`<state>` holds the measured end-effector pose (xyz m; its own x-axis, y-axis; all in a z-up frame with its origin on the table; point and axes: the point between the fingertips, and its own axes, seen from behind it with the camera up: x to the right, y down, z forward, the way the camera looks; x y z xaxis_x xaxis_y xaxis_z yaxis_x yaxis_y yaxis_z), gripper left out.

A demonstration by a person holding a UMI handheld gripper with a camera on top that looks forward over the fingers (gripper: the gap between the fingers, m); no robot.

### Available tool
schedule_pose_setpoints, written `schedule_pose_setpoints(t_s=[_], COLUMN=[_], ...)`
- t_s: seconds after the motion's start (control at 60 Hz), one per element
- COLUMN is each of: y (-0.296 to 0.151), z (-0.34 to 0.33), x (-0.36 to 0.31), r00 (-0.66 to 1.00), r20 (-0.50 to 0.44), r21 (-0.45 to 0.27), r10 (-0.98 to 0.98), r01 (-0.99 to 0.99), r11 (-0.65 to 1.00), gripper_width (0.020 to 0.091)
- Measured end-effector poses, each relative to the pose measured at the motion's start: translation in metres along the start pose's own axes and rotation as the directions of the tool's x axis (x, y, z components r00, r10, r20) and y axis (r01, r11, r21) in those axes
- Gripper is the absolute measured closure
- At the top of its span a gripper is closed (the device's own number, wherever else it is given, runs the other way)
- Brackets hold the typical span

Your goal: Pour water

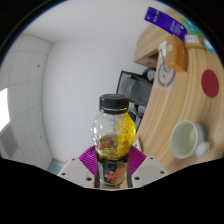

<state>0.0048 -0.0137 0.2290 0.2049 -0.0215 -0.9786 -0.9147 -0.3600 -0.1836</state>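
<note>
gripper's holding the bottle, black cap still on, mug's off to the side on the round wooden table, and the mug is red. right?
Not quite: the mug is white, not red; the red thing on the round wooden table is a flat disc. The gripper view shows it. The rest holds: the gripper grips the bottle, and its black cap is on.

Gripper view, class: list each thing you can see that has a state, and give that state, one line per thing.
bottle: cap on, held between the claw's pads, tilted with the view.
claw: shut on the bottle.
cup: on the wooden table, mouth open, looks empty.
</note>
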Motion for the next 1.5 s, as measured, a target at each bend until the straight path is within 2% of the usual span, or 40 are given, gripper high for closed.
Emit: schedule_pose_setpoints(t_s=[0.1,0.217,0.317,0.433,0.55,0.767,0.783,0.9,1.05,1.083,1.133,1.15,1.183,1.283,1.5], y=[-0.051,-0.116,-0.152,-0.183,-0.197,-0.204,-0.206,-0.206,-0.206,-0.204,-0.205,-0.201,-0.199,-0.191,-0.133], z=[-0.018,-0.043,-0.059,-0.074,-0.083,-0.086,-0.085,-0.083,-0.085,-0.088,-0.092,-0.096,-0.101,-0.123,-0.198], x=[-0.018,-0.022,0.004,0.058,0.119,0.191,0.186,0.190,0.192,0.197,0.201,0.198,0.194,0.178,0.120], r00=[0.925,0.692,0.414,0.207,0.164,0.196,0.198,0.183,0.144,0.143,0.151,0.153,0.155,0.134,0.113], r20=[-0.064,-0.194,-0.308,-0.388,-0.412,-0.437,-0.432,-0.439,-0.445,-0.450,-0.456,-0.456,-0.461,-0.480,-0.498], r21=[0.058,0.098,0.028,-0.096,-0.184,-0.237,-0.211,-0.217,-0.250,-0.277,-0.297,-0.301,-0.307,-0.326,-0.364], r10=[-0.374,-0.695,-0.857,-0.898,-0.896,-0.878,-0.880,-0.880,-0.884,-0.881,-0.877,-0.877,-0.874,-0.867,-0.860], r01=[0.377,0.719,0.904,0.960,0.949,0.917,0.926,0.929,0.928,0.916,0.903,0.900,0.896,0.891,0.873], r11=[0.924,0.688,0.427,0.262,0.258,0.322,0.312,0.301,0.277,0.290,0.310,0.314,0.321,0.318,0.325], gripper_width=[0.0740,0.0738,0.0737,0.0739,0.0738,0.0730,0.0735,0.0725,0.0560,0.0476,0.0259,0.0234,0.0273,0.0238,0.0248])
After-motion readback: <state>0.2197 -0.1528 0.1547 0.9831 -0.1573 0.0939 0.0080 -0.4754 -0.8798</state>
